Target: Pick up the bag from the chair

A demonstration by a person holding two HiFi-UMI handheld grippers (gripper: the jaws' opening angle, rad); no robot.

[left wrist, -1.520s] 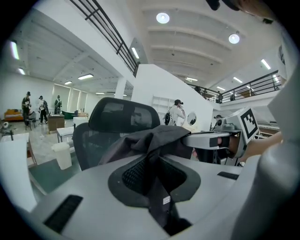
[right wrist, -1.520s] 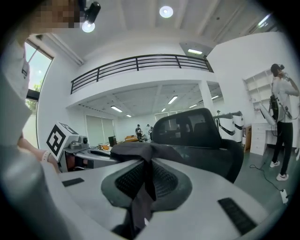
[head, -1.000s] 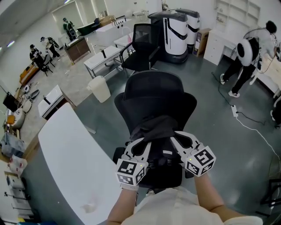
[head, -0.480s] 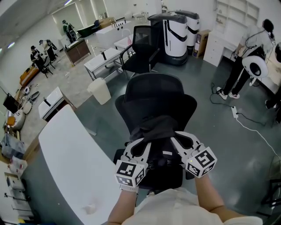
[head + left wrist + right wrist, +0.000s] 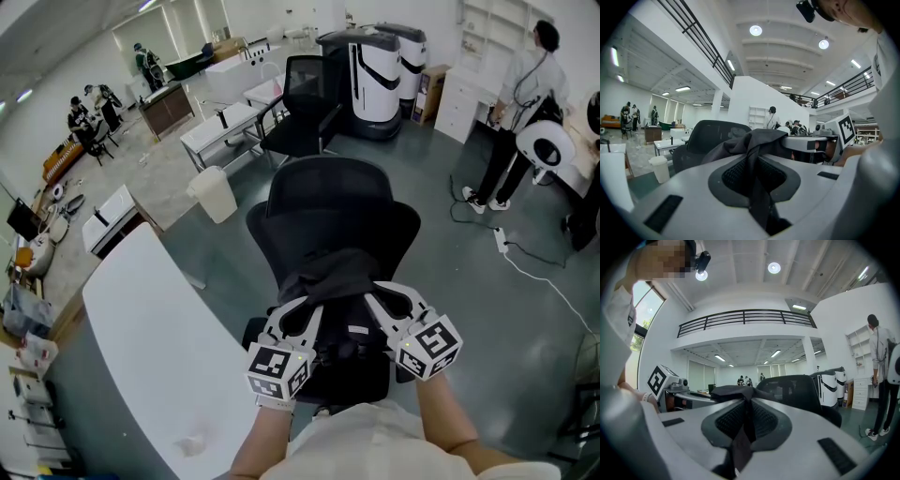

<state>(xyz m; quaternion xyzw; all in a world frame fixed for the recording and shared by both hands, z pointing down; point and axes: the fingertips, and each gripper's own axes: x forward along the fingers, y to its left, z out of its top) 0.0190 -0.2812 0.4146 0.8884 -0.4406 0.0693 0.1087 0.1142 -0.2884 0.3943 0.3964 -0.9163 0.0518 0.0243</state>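
The bag [image 5: 336, 271] is a limp black fabric thing hanging in front of the black office chair [image 5: 330, 201]. In the head view my left gripper [image 5: 302, 306] and right gripper [image 5: 375, 294] meet at its lower edge from either side. The left gripper view shows the left gripper [image 5: 753, 177] shut on a black strip of the bag [image 5: 756, 140], with the chair back [image 5: 710, 136] behind. From the right gripper view the right gripper [image 5: 747, 422] is likewise shut on bag fabric [image 5: 737, 393]. The bag's lower part is hidden behind the grippers.
A white table [image 5: 159, 328] runs along the left, close to the chair. Beyond it stand a white bin [image 5: 214, 190], a second black chair [image 5: 302, 103] and two white machines [image 5: 375, 66]. A person [image 5: 523, 98] stands at the far right, near a cable [image 5: 553, 281] on the grey floor.
Both grippers and the bag have stayed put. The person at the far right has straightened up from a bent-over stance.
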